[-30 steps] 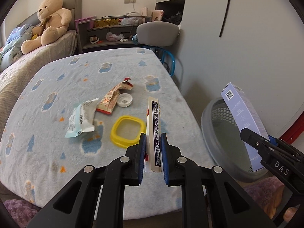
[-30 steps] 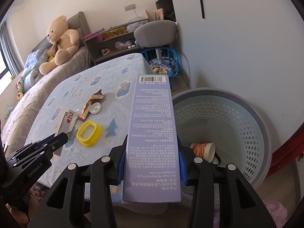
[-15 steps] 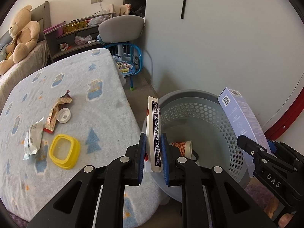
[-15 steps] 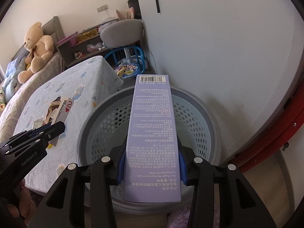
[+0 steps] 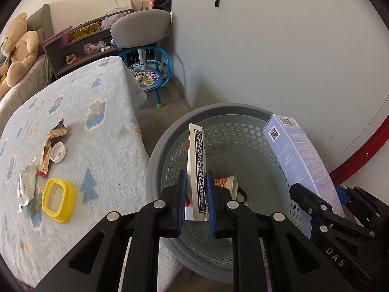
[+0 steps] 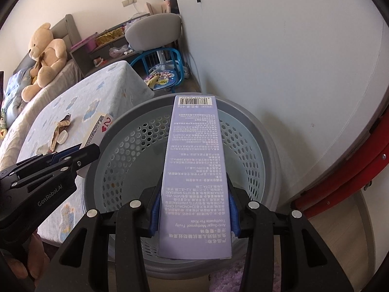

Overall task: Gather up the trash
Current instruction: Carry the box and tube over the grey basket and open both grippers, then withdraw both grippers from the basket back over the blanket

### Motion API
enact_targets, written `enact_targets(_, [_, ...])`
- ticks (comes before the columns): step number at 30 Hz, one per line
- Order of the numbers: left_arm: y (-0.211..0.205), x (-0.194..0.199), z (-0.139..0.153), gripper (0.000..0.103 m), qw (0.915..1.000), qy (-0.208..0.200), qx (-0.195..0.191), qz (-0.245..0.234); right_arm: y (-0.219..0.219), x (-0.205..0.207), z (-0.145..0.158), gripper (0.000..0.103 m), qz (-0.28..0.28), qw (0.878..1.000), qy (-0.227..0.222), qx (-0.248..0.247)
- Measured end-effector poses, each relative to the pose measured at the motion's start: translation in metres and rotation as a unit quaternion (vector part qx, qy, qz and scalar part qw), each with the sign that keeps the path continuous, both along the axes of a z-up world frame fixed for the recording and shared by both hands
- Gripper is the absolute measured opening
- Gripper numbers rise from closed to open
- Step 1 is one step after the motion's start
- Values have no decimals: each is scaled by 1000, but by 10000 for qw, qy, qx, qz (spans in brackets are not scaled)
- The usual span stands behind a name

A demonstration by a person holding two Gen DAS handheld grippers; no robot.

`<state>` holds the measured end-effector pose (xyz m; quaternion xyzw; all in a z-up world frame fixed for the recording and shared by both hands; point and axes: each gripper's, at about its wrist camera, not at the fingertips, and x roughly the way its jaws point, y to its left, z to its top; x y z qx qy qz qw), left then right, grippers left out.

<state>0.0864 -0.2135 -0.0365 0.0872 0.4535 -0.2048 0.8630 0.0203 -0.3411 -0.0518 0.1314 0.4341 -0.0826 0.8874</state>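
Observation:
My left gripper point(image 5: 196, 182) is shut on a playing-card box point(image 5: 197, 168), held upright over the near rim of a grey perforated trash basket point(image 5: 155, 155). My right gripper point(image 6: 194, 194) is shut on a long lilac toothpaste box point(image 6: 194, 160), held over the same basket point(image 6: 269, 146). The toothpaste box also shows at the right of the left wrist view point(image 5: 301, 160). A paper cup point(image 5: 231, 185) lies in the basket. On the blanket-covered table point(image 5: 102, 150) lie a yellow lid point(image 5: 57, 200), a white cap point(image 5: 58, 152), a brown wrapper point(image 5: 49, 150) and a white wrapper point(image 5: 26, 187).
A blue child's chair point(image 5: 148, 73) and a grey chair point(image 5: 141, 28) stand beyond the table by the wall. A teddy bear point(image 5: 17, 51) sits on the bed at far left. A red-edged round object point(image 6: 340, 170) leans beside the basket on the right.
Both grippers have swung right from over the table to over the trash basket, each still holding its box. The basket now fills the middle of both views.

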Motion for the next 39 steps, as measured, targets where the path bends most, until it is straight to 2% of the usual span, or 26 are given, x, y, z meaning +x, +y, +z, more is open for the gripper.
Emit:
enact_targets(3, [0,2,-1,18,10000,9,22,39,0,0,0,43,-21,10000,11,10])
enact_targets(5, [0,1,-1,32,10000,8,54,65,-1,0,0,45,-60,10000,4,-15])
enact_targets(6, [0,2,-1,42,9999,-10,61,96,-2,-1,0,50,-72,10000,-10,-23])
enact_targets(7, [1,1,0,45,9999,-32,55,124,-3,-2,1,50,-79,10000,-35,-31])
enact_targets(25, [10,-3,6,56,9991,-225,130,340,-5,-3,2,60,-139,9999,-51,-27])
enact_targets(39, [16,-5,11,59,9988,-275,75,406,-6,-3,2,64,-142,9999,-57,-27])
